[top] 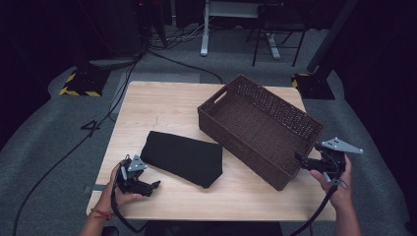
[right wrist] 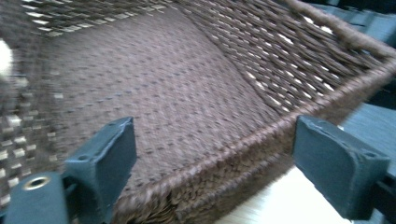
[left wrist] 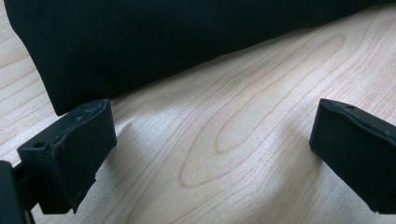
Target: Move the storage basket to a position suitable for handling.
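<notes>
— Forearms and hands are seen at the near edge in the high view. What is laid out beyond them, largest first?

— First, the table (top: 162, 105), pale wood, is seen on a grey floor. On its right half a brown woven basket (top: 260, 125) is set at an angle, open side up, with a handle slot cut in its far-left end wall. Nothing is seen inside it. Its near-right corner is placed close to the table's right edge.

— And the dark thing to the left of it?

— A folded black cloth (top: 183, 157) is laid flat on the table, just beside the basket's long near wall. Whether the two touch cannot be told.

— How are the grippers placed?

— The left gripper (top: 147, 186) is held low at the table's near-left corner, just beside the cloth's left end. In the left gripper view its jaws are spread wide over bare wood, with nothing between them; the cloth's (left wrist: 163, 42) corner is seen just past the left jaw, apart from it.

— And the right one?

— The right gripper (top: 301, 158) is held at the basket's near-right corner, pointed toward it. In the right gripper view, which is blurred, its jaws are spread apart on either side of the basket's (right wrist: 327, 100) rim, and the pads are not pressed on it. The woven floor is seen beyond the rim.

— Is anything gripped at all?

— Nothing is gripped by either pair.
</notes>
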The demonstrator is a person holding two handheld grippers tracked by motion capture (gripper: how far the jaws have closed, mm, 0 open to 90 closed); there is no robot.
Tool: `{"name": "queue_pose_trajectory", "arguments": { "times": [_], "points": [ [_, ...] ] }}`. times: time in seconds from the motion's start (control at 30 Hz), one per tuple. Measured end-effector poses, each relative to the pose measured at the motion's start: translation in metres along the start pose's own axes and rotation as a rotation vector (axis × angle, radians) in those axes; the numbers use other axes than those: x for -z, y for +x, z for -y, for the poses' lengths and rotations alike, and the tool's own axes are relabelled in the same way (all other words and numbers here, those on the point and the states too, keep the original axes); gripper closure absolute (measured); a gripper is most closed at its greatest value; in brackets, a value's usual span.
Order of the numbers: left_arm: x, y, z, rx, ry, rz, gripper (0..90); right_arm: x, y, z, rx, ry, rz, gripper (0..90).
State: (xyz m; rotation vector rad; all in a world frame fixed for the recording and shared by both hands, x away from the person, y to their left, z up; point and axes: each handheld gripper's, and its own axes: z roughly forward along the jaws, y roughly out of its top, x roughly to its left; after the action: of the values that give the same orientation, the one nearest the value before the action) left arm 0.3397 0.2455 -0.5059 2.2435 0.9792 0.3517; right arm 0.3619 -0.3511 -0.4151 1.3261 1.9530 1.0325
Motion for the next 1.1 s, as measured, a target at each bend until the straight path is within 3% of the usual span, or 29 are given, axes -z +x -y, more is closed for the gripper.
{"name": "queue_pose_trajectory", "arguments": {
  "times": [0.03,0.07,0.13,0.3,0.47,0.63,0.97,1.03,1.1],
  "points": [
    [0.0,0.0,0.0,0.0,0.0,0.0,0.8,0.0,0.0,0.0,0.0,0.0,0.0,12.0],
    [0.0,0.0,0.0,0.0,0.0,0.0,0.8,-0.006,0.001,-0.002,-0.011,0.044,0.04,9.9],
    [0.0,0.0,0.0,0.0,0.0,-0.001,0.8,-0.014,0.003,-0.004,0.002,0.08,0.061,8.7],
    [0.0,0.0,0.0,0.0,0.0,0.0,0.8,-0.025,0.007,-0.009,0.036,0.103,0.095,7.1],
    [0.0,0.0,0.0,0.001,0.0,-0.001,0.8,-0.033,0.002,-0.01,0.002,0.082,0.048,9.6],
    [-0.002,-0.002,-0.002,-0.008,-0.002,0.004,0.8,-0.045,-0.001,-0.019,0.013,0.09,0.017,11.1],
    [-0.004,-0.005,-0.005,-0.025,0.0,0.01,0.8,-0.088,0.003,-0.054,0.123,0.15,-0.052,13.5],
    [-0.005,-0.006,-0.005,-0.02,-0.001,0.015,0.8,-0.092,0.003,-0.056,0.127,0.15,-0.057,14.4],
    [-0.005,-0.006,-0.006,-0.025,-0.001,0.015,0.8,-0.105,0.001,-0.067,0.155,0.16,-0.054,19.1]
  ]
}}
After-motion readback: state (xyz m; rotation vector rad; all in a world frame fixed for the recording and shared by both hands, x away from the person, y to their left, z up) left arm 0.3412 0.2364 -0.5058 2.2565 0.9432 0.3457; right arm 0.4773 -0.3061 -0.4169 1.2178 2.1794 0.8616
